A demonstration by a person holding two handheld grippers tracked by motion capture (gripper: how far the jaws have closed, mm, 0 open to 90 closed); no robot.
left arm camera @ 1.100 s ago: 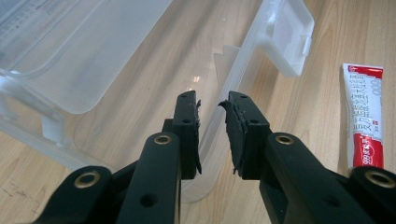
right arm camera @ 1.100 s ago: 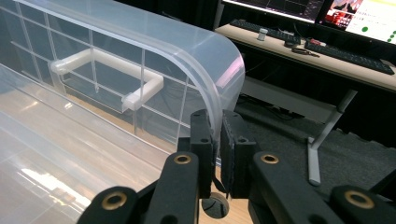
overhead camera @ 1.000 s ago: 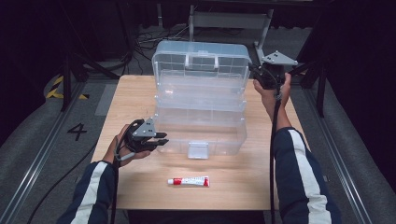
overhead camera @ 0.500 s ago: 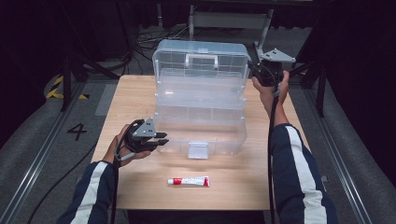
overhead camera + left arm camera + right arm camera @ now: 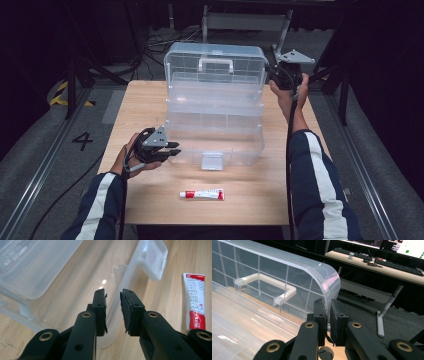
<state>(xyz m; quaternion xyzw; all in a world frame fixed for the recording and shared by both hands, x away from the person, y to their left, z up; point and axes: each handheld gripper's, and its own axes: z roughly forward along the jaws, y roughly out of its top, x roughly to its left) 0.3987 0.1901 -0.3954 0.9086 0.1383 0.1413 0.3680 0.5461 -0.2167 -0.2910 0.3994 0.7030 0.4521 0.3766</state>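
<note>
A clear plastic toolbox (image 5: 215, 135) stands on the wooden table (image 5: 145, 100) with its lid (image 5: 215, 80) swung up almost upright, white handle (image 5: 216, 64) facing me. My right gripper (image 5: 274, 75) is shut on the lid's right edge; in the right gripper view (image 5: 328, 302) the curved lid rim (image 5: 329, 277) runs down between the pads. My left gripper (image 5: 176, 148) grips the box's front left corner; in the left gripper view (image 5: 113, 293) the clear wall (image 5: 117, 290) sits between the pads. A red and white toothpaste tube (image 5: 202, 194) lies on the table in front of the box.
The box's front latch (image 5: 212, 161) hangs toward me. A tray (image 5: 37, 265) sits inside the box. The tube (image 5: 195, 302) lies just right of the left jaws. Behind the table are a metal stand (image 5: 280, 30), cables on the floor and a desk with keyboards (image 5: 372, 257).
The lid has tipped a little further up and back with the right gripper on its edge. The left gripper has stayed at the box's corner.
</note>
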